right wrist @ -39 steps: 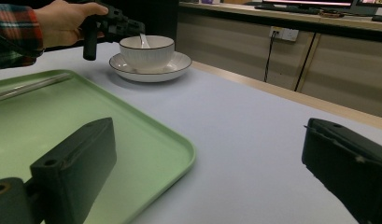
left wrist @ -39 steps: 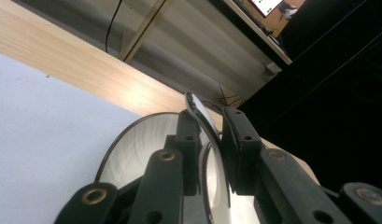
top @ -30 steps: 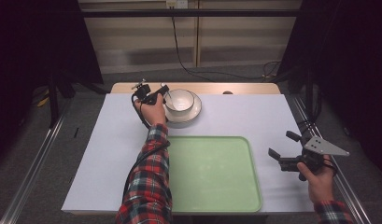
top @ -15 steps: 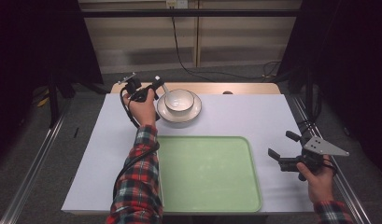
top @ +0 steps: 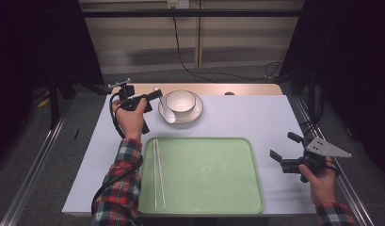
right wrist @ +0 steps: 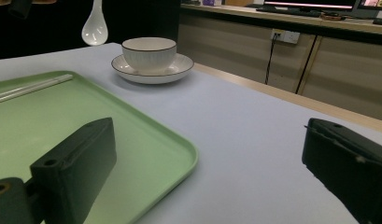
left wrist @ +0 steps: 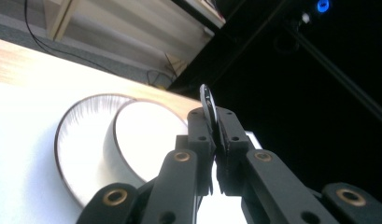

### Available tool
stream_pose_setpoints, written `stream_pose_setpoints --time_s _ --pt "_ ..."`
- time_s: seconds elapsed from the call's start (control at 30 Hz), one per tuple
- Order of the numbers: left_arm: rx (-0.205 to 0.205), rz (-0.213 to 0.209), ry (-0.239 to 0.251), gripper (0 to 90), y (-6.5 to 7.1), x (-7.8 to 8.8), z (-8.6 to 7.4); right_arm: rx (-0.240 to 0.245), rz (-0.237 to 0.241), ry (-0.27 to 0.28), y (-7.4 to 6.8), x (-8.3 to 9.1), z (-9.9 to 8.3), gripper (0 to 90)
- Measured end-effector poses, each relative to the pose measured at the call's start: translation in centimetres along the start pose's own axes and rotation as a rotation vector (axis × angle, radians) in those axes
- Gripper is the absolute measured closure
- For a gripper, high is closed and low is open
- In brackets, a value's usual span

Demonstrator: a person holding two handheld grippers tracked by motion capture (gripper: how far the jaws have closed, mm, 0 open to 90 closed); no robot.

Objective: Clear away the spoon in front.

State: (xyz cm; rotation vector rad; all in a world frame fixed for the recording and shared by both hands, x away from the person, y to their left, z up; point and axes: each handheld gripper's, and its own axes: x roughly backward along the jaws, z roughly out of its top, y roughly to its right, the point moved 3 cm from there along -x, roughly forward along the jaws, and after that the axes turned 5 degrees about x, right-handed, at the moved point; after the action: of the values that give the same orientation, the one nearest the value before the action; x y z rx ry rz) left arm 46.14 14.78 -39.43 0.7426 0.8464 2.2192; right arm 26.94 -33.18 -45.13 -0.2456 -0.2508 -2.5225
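**Carrying the spoon from the bowl to the tray**

We hold the white ceramic spoon by its handle in the left gripper, jaws clamped tight on the thin edge, the spoon's bowl hanging just left of the ribbed bowl on its saucer. We judge the step to be placing it on the green tray, beside the chopsticks. We should swing wide of the saucer's rim, keep the grip firm on that slippery handle, lower until the spoon touches down, then release. Our right gripper waits with jaws spread wide, right of the tray.
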Motion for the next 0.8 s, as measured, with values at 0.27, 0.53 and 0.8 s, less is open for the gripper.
stream_pose_setpoints --time_s 0.27,0.53,0.8 --pt "-0.010 -0.012 -0.109 86.3 0.0 1.2 -2.4 0.000 0.020 -0.007 -0.1 0.0 0.0 2.2" --pt "-0.035 -0.029 -0.181 86.3 0.2 1.7 -4.9 0.001 0.003 0.001 -0.1 -0.1 0.0 2.2" --pt "-0.020 -0.019 -0.261 86.3 -0.6 1.8 -7.5 0.006 0.005 -0.003 -0.2 -0.1 0.0 2.2"
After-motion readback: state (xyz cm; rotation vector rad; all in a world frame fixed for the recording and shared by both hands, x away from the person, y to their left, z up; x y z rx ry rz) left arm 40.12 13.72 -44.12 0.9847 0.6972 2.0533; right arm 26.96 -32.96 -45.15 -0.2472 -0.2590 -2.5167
